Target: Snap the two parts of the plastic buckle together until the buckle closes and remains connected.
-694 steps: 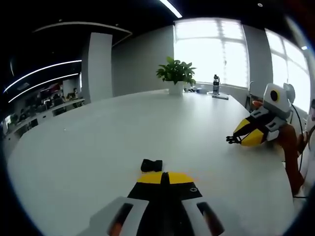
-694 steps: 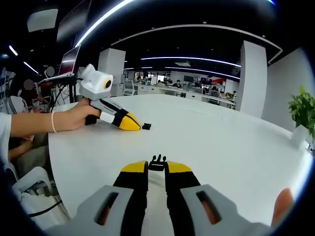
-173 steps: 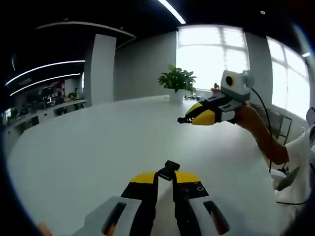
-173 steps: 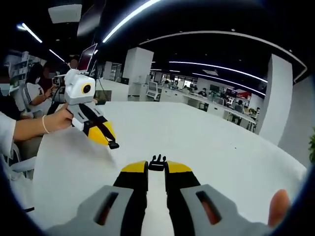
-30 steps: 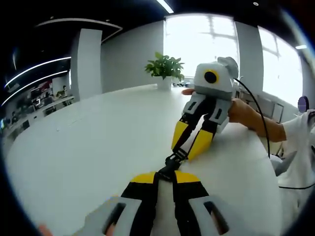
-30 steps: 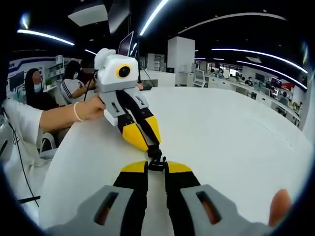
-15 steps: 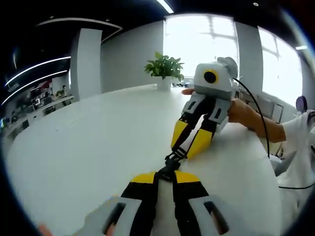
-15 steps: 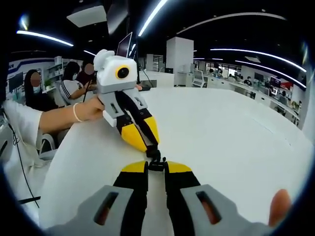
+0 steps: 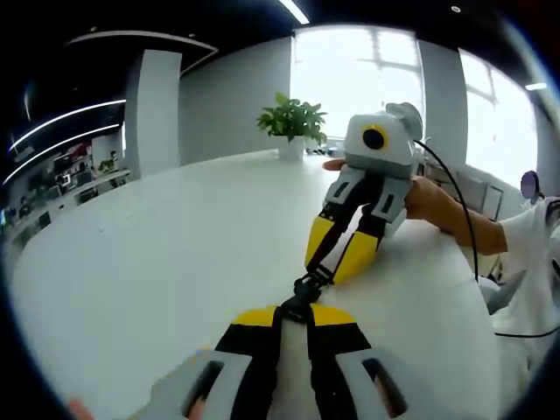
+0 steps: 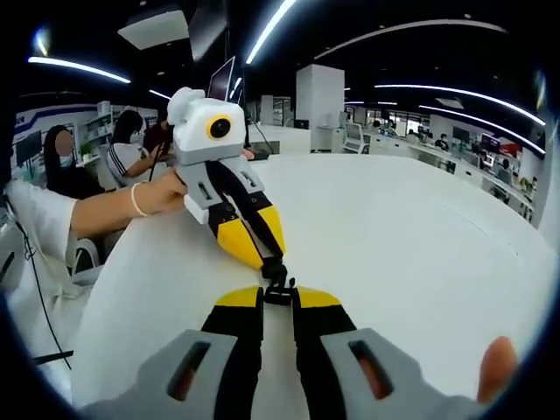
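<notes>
Above the white table (image 9: 149,262), the two black buckle parts meet end to end between both grippers. My left gripper (image 9: 293,313) is shut on the socket part (image 9: 304,300). The right gripper (image 9: 327,269) comes in from the upper right, its yellow fingers shut on the pronged part (image 9: 319,278). In the right gripper view, my right gripper (image 10: 278,300) is shut on the pronged part (image 10: 279,291), and the left gripper (image 10: 268,260) presses the socket part (image 10: 276,269) onto it from above. I cannot tell whether the two parts are latched.
A potted plant (image 9: 293,124) stands at the table's far end before bright windows. A person's hand (image 9: 430,199) holds the right gripper, another hand (image 10: 156,194) the left one. Seated people (image 10: 131,140) and a monitor (image 10: 223,80) are behind the table's edge.
The left gripper has taken the socket part off the table. Both grippers have come together in the air until the parts touch. Over the last second almost nothing moves.
</notes>
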`<state>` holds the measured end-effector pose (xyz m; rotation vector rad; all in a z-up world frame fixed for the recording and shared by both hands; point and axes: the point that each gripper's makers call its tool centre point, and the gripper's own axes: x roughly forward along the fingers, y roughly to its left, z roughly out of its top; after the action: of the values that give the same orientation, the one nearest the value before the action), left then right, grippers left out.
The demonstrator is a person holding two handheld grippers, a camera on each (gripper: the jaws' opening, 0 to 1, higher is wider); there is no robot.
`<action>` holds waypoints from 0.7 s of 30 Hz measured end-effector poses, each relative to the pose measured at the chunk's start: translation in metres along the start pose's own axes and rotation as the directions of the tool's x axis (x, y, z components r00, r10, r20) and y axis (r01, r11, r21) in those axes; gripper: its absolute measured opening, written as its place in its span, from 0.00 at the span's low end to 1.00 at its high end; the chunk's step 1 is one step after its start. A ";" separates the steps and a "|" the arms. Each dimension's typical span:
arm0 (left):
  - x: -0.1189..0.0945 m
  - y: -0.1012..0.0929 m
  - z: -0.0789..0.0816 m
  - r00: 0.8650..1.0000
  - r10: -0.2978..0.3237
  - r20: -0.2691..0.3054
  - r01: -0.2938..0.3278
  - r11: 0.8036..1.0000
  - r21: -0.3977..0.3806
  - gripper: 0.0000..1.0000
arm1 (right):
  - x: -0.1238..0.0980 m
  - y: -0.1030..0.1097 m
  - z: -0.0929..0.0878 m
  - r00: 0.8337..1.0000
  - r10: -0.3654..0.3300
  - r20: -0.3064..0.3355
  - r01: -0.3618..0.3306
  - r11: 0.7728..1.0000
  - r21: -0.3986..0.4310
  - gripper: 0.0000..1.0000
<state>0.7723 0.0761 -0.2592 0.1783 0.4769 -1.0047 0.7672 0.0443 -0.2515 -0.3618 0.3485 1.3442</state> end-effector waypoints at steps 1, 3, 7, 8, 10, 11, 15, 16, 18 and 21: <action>0.000 0.000 0.000 1.000 -0.001 0.000 0.001 1.000 0.001 0.11 | 0.000 0.000 0.000 1.000 0.001 -0.002 -0.001 1.000 -0.001 0.13; 0.000 0.000 0.000 1.000 -0.004 0.000 0.004 1.000 0.002 0.11 | 0.000 0.001 -0.001 1.000 0.003 -0.003 -0.003 1.000 -0.002 0.13; 0.000 0.000 0.000 1.000 -0.006 0.001 0.006 1.000 0.006 0.11 | 0.001 0.001 -0.001 1.000 0.003 -0.008 -0.003 1.000 -0.004 0.13; 0.001 0.000 0.001 1.000 -0.007 0.002 0.007 1.000 0.006 0.11 | 0.001 0.001 -0.001 1.000 0.004 -0.010 -0.004 1.000 -0.005 0.13; 0.001 -0.001 0.001 1.000 -0.009 0.002 0.009 1.000 0.010 0.11 | 0.002 0.002 -0.002 1.000 0.005 -0.015 -0.005 1.000 -0.008 0.13; 0.001 -0.001 0.001 1.000 -0.010 0.003 0.010 1.000 0.011 0.11 | 0.002 0.002 -0.002 1.000 0.005 -0.017 -0.005 1.000 -0.010 0.13; 0.001 -0.001 0.001 1.000 -0.011 0.004 0.011 1.000 0.013 0.11 | 0.003 0.002 -0.003 1.000 0.004 -0.027 -0.005 1.000 -0.017 0.13; 0.001 -0.001 0.001 1.000 -0.011 0.004 0.011 1.000 0.013 0.11 | 0.003 0.003 -0.004 1.000 0.004 -0.028 -0.005 1.000 -0.018 0.13; 0.001 -0.001 0.001 1.000 -0.011 0.005 0.011 1.000 0.012 0.11 | 0.003 0.003 -0.004 1.000 0.006 -0.027 -0.007 1.000 -0.018 0.13; 0.001 -0.001 0.001 1.000 -0.011 0.005 0.011 1.000 0.012 0.11 | 0.003 0.003 -0.004 1.000 0.006 -0.028 -0.006 1.000 -0.018 0.13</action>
<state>0.7719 0.0750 -0.2589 0.1839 0.4679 -1.0191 0.7647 0.0461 -0.2565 -0.3956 0.3613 1.3500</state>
